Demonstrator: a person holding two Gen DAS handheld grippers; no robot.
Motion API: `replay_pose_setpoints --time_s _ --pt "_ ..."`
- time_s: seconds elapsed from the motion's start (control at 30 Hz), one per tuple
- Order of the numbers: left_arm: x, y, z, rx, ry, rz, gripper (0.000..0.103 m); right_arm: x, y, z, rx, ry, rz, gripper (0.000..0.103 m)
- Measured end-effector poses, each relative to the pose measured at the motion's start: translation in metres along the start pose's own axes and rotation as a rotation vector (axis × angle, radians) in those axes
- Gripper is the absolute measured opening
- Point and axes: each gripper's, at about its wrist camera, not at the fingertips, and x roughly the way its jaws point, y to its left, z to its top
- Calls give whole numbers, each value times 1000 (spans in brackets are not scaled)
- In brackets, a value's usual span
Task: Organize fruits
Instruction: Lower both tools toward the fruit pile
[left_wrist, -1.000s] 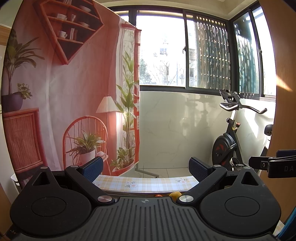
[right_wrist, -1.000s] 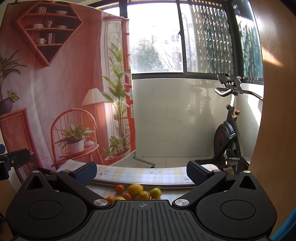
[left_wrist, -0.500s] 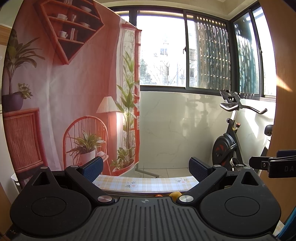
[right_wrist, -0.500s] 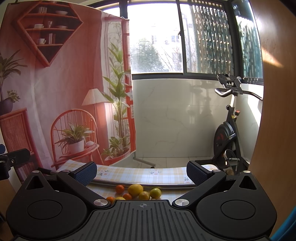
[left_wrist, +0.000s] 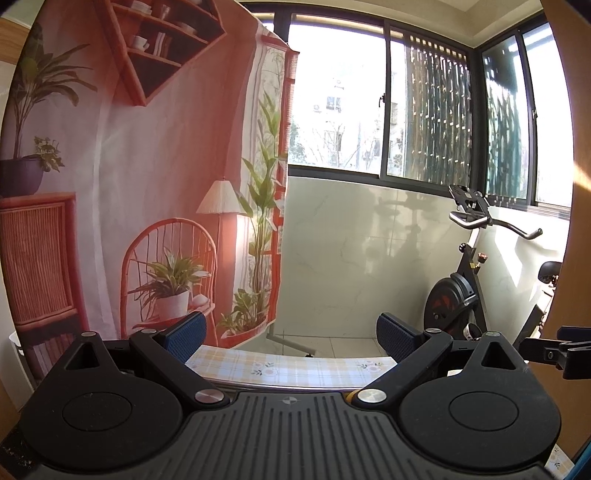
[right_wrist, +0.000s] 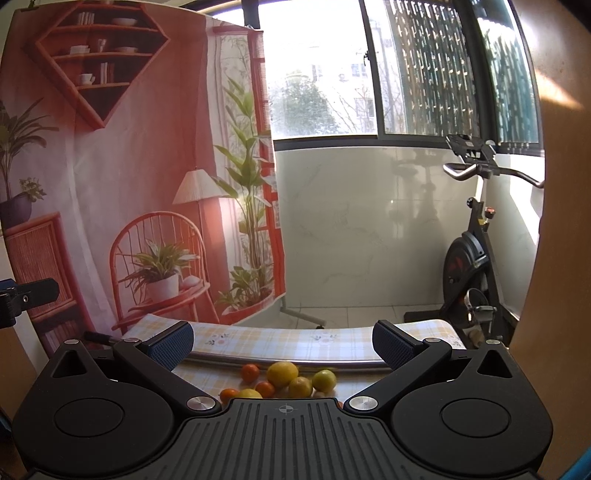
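In the right wrist view, several small fruits lie heaped on a checked tablecloth (right_wrist: 406, 334): a yellow lemon (right_wrist: 282, 373), an orange (right_wrist: 250, 372), a yellow-green one (right_wrist: 324, 380) and others partly hidden by the gripper body. My right gripper (right_wrist: 280, 345) is open and holds nothing. It hovers just short of the pile. My left gripper (left_wrist: 290, 338) is also open and holds nothing. It is above the near table edge, where only a sliver of yellow fruit (left_wrist: 349, 394) shows.
A curved metal rim (right_wrist: 351, 363) runs across the cloth behind the fruits. Beyond the table hang a printed room backdrop (right_wrist: 129, 184) at left and a window at centre. An exercise bike (right_wrist: 469, 266) stands at right. Each gripper shows at the edge of the other's view.
Both views shifted slightly. In the right view the fruits now sit a little higher and further right. In the left view less fruit shows. Both grippers stay open.
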Motion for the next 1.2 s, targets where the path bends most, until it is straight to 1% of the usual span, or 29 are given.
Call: replay_pose_setpoints --time_s 0.1,0.2,0.3,0.4,0.53,0.7,0.77,0.83,0.9,1.0,1.1,1.2 --pt "19 8 -8 29 14 42 100 21 -8 -6 -11 0 0 103" --pt "38 15 -15 63 23 87 100 41 -13 -13 -35 1 30 103" --pt "56 22 -23 72 36 88 100 65 -15 -19 -63 20 39 103" --pt "72 27 -30 69 51 92 100 87 -16 -24 -67 31 24 103" --pt "96 37 -37 54 103 79 100 114 -26 -30 -24 52 25 103" --pt "118 51 -52 -43 147 -6 100 136 -36 -40 -24 65 25 103" --pt "126 52 -59 -52 177 -8 100 143 -40 -44 -40 68 11 103" --pt "135 54 -65 -52 210 10 100 152 -44 -51 -40 84 3 103" --pt "142 57 -71 -69 225 10 100 160 -49 -58 -22 113 1 103" --pt "152 62 -80 -121 237 -23 100 175 -62 -76 25 172 5 103" --pt "166 64 -91 -159 253 -58 100 188 -70 -91 37 219 -2 103" --pt "176 62 -101 -147 259 -54 100 202 -80 -106 53 265 -19 103"
